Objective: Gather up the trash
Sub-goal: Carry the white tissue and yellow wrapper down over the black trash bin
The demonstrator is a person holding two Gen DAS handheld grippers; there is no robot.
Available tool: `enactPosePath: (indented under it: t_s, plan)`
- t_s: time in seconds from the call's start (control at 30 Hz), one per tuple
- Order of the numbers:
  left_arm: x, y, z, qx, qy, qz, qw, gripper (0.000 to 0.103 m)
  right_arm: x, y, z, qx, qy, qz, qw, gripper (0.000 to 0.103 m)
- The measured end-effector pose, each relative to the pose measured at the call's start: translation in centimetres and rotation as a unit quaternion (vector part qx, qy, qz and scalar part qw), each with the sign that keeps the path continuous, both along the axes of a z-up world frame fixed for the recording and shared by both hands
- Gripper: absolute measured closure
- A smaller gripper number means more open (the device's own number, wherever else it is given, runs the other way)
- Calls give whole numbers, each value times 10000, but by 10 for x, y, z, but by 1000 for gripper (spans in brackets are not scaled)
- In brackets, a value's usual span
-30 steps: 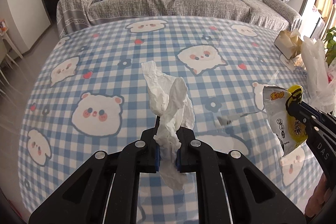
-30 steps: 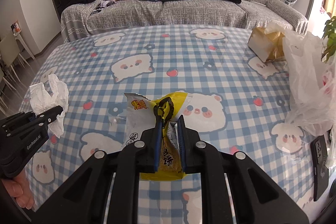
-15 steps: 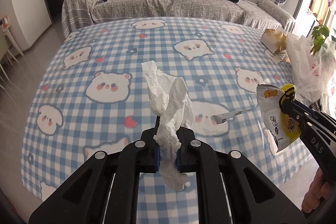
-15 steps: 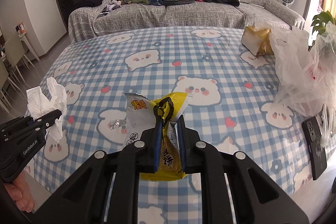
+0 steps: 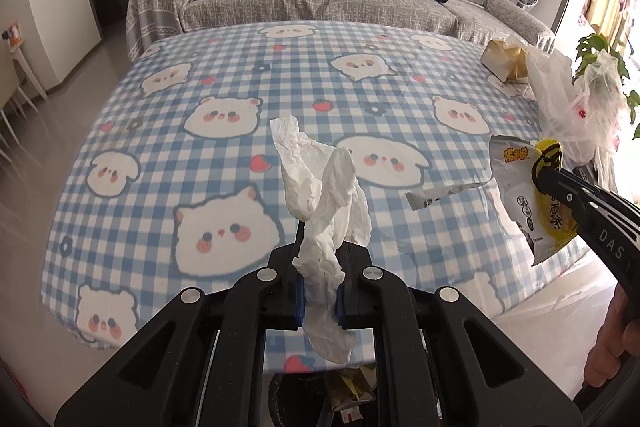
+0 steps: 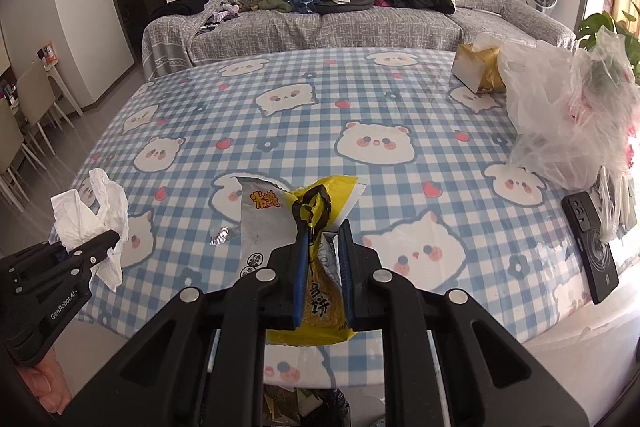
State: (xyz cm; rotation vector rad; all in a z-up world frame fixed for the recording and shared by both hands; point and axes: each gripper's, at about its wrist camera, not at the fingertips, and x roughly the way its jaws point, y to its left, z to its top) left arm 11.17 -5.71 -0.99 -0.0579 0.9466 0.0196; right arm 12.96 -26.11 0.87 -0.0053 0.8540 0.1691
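Fingers of my left gripper (image 5: 320, 291) clamp a crumpled white tissue (image 5: 324, 195) and my right gripper (image 6: 322, 267) pinches a yellow snack wrapper (image 6: 304, 211), both held above the near edge of the bear-print table (image 6: 360, 107), over a trash bin (image 5: 344, 399) below.

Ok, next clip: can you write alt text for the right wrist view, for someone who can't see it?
The right gripper is shut on a yellow and silver snack wrapper above the near edge of a blue checked tablecloth printed with bears. At far left the left gripper grips a crumpled white tissue; a silver foil scrap lies on the cloth, and a trash bin shows below.
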Motion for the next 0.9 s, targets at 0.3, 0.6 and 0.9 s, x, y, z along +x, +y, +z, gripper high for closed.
enactPosePath:
  t_s: [0.3, 0.6, 0.9]
  plan:
    - [-43, 5, 8, -86, -123, 11, 9999, 94, -36, 3, 3, 37, -80, 52, 9999, 90]
    - [-81, 8, 6, -173, -146, -22, 9997, 94, -64, 14, -6, -30, -75, 156, 9998, 90]
    - [-116, 18, -17, -161, -21, -13, 9999, 94, -103, 22, -18, -4, -46, 217, 9998, 90]
